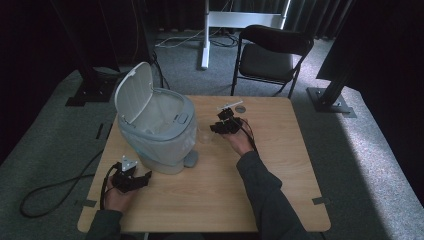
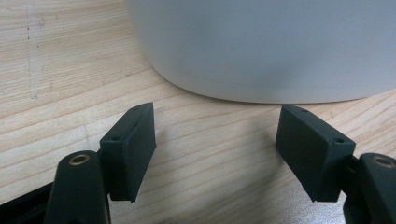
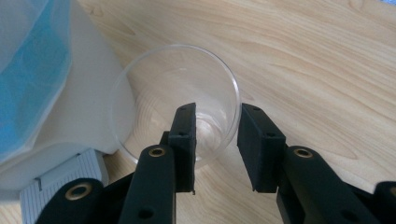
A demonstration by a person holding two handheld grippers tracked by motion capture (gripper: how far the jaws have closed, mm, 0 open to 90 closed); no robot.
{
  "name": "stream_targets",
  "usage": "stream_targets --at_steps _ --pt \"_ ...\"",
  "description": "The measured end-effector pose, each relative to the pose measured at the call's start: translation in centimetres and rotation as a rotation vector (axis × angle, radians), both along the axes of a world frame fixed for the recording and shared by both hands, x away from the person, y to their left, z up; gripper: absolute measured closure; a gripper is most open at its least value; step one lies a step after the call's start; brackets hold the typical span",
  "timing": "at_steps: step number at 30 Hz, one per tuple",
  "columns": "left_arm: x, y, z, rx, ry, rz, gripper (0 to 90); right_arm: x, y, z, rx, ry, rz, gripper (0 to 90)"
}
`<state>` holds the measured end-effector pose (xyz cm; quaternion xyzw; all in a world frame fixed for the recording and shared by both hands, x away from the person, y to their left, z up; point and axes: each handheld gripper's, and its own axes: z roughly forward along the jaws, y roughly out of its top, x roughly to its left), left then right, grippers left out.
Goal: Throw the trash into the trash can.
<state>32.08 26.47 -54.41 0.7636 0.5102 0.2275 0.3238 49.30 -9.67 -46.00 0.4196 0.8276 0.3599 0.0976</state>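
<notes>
The right gripper [image 3: 215, 151] is straddling the near rim of the upright clear cup [image 3: 177, 100], jaws narrowed but not yet pinching, one inside and one outside.

Open tongs [image 2: 215, 154] before bin [image 2: 261, 46]

The bin [image 1: 160, 132] with its raised lid [image 1: 134, 92] blocks the left middle of the table [image 1: 280, 175], and its pedal [image 1: 190, 159] juts out in front. A clear cup [image 3: 180, 100] stands just beside the bin's right wall. The near and right tabletop lie open; a small disc [image 1: 240, 108] sits by the far edge.
</notes>
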Motion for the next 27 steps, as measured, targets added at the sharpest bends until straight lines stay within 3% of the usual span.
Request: stream_targets --at_steps 6,27 --pt "0.00 0.00 0.00 0.000 0.000 -0.001 28.9 -0.27 -0.18 -0.19 -0.003 0.005 0.021 73.4" --pt "0.00 0.00 0.00 0.001 0.000 -0.001 28.9 -0.80 -0.53 -0.76 -0.045 0.020 0.079 76.8"
